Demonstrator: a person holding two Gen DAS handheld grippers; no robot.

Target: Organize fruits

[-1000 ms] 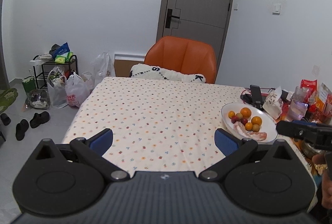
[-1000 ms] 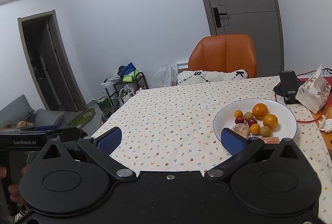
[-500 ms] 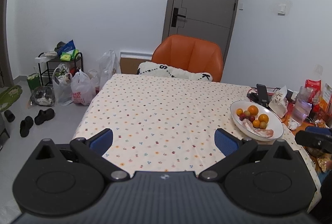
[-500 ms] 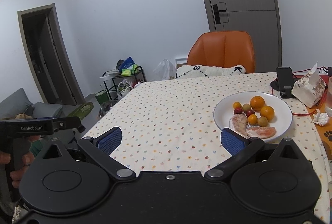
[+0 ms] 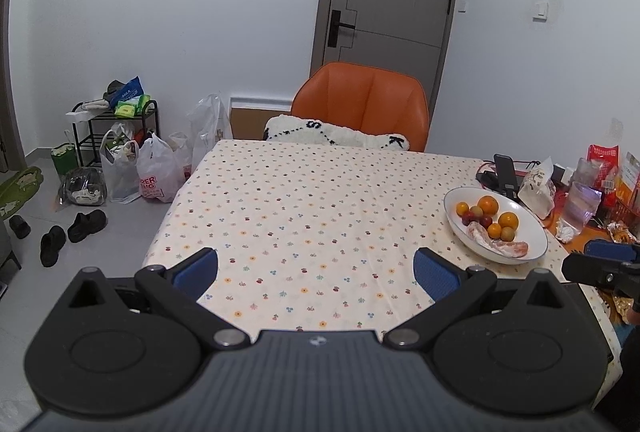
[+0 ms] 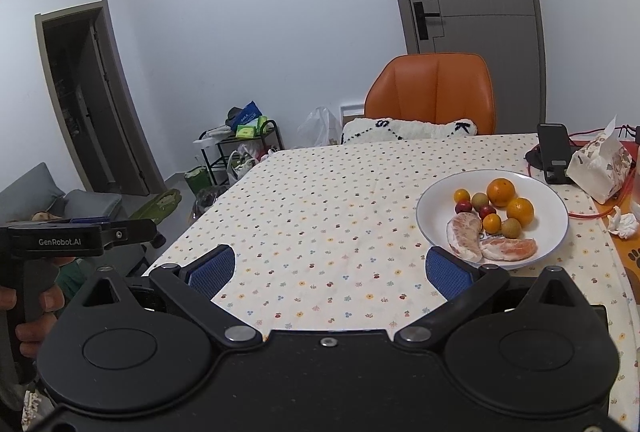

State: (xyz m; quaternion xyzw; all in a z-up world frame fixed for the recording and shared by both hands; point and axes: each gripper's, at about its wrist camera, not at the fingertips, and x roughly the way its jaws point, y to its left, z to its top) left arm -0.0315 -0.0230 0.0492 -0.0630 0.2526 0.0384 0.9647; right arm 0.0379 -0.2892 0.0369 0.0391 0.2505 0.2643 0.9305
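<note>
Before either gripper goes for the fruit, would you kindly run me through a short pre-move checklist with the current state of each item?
1. Left gripper empty, jaws wide apart: ok.
2. Right gripper empty, jaws wide apart: ok.
3. All fruit sits inside the white plate; none loose on the tablecloth: ok.
4. Right gripper's path to the plate is free; the plate lies just beyond its right-hand jaw: ok.
5. Clutter near the plate: the phone stand and tissue pack stand close behind it: not ok, mind the far side.
6. A place to sort the fruit into: no second container is visible: cannot tell.
</note>
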